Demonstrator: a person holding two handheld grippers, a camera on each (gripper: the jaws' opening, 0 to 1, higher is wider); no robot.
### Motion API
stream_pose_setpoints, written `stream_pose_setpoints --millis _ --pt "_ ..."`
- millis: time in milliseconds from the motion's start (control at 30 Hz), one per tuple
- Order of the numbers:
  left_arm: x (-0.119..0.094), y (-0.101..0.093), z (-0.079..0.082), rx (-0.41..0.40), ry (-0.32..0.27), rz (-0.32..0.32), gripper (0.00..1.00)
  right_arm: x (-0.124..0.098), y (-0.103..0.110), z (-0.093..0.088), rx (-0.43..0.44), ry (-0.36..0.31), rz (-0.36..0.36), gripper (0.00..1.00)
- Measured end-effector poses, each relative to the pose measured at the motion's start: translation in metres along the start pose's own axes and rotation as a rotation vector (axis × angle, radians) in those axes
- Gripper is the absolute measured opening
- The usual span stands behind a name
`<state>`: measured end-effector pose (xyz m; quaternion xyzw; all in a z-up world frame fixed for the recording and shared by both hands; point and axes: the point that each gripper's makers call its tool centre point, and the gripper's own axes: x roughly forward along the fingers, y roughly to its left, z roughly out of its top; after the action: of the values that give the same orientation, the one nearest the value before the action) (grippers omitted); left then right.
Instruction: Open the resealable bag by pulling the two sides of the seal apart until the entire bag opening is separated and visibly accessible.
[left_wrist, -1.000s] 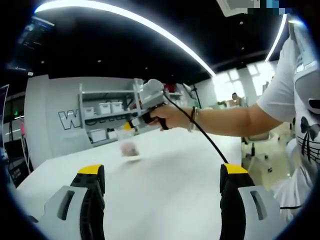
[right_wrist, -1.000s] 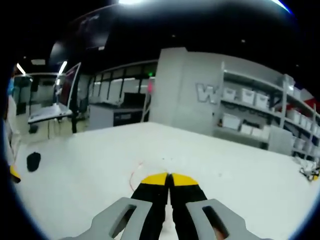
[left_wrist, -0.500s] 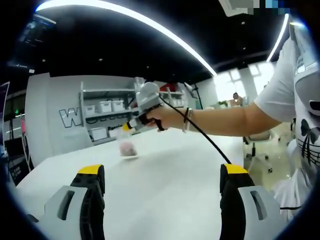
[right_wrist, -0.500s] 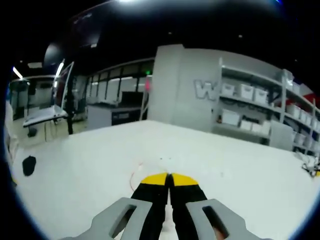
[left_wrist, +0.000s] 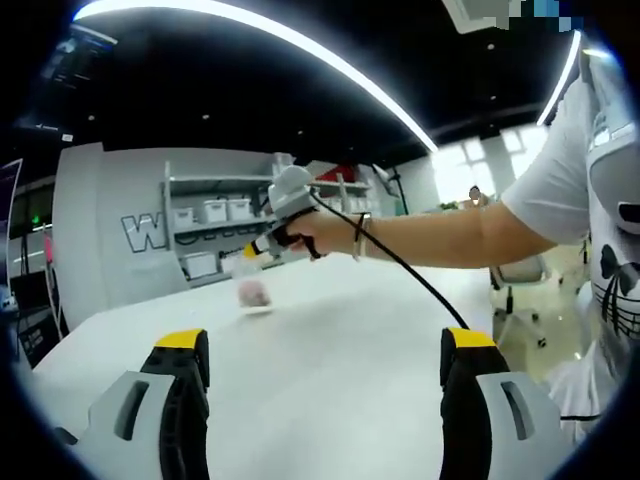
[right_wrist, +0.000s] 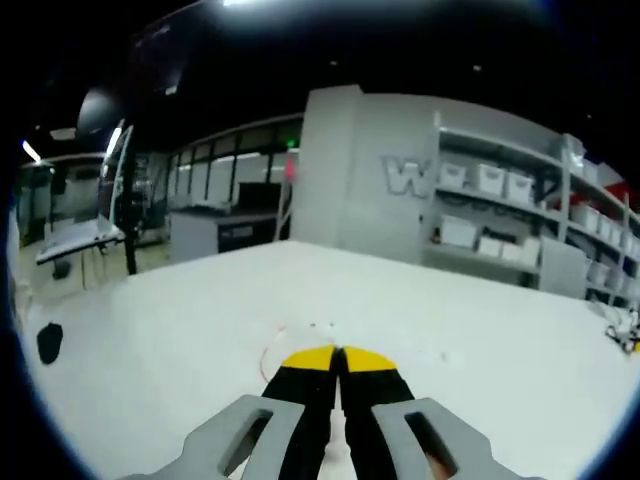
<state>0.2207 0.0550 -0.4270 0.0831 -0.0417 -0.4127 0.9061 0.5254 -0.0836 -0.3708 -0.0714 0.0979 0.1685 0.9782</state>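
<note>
Worktop (left_wrist: 330, 380): a plain white surface, bare and faintly glossy, running to a far edge below grey shelving.
Room: black ceiling with long curved light strips (left_wrist: 300, 50); a grey wall (right_wrist: 370, 170); bright windows toward the right of the left gripper view.
Writing: a large white "W" (right_wrist: 408, 178) on the grey wall; the letters after it sit behind the shelves and cannot be read.
Shelves (right_wrist: 500, 225): open metal racks holding white bins.
Resealable bag (left_wrist: 254, 293): a small clear bag with pinkish contents, near the worktop's far edge, hanging from the right gripper's tip.
Left gripper (left_wrist: 325, 345): jaws wide apart, holding nothing, over the near worktop.
Right gripper (right_wrist: 338, 352): yellow-tipped jaws pressed together, clamped on the bag's top edge; a thin red line shows just left of the tips.
Person: a hand (left_wrist: 320, 233) grips the right gripper's handle; white printed T-shirt (left_wrist: 610, 250).
</note>
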Motion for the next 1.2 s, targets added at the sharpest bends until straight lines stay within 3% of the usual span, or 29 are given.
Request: stream_pose_setpoints --millis 867,1200 --pt "-0.003 -0.005 0.002 0.011 -0.006 0.015 0.96 0.025 -0.016 -0.016 0.027 0.029 -0.040 0.00" --pt "-0.002 -0.008 -0.002 -0.003 0.000 0.014 0.95 0.026 -0.006 -0.023 0.025 0.032 -0.016 0.00"
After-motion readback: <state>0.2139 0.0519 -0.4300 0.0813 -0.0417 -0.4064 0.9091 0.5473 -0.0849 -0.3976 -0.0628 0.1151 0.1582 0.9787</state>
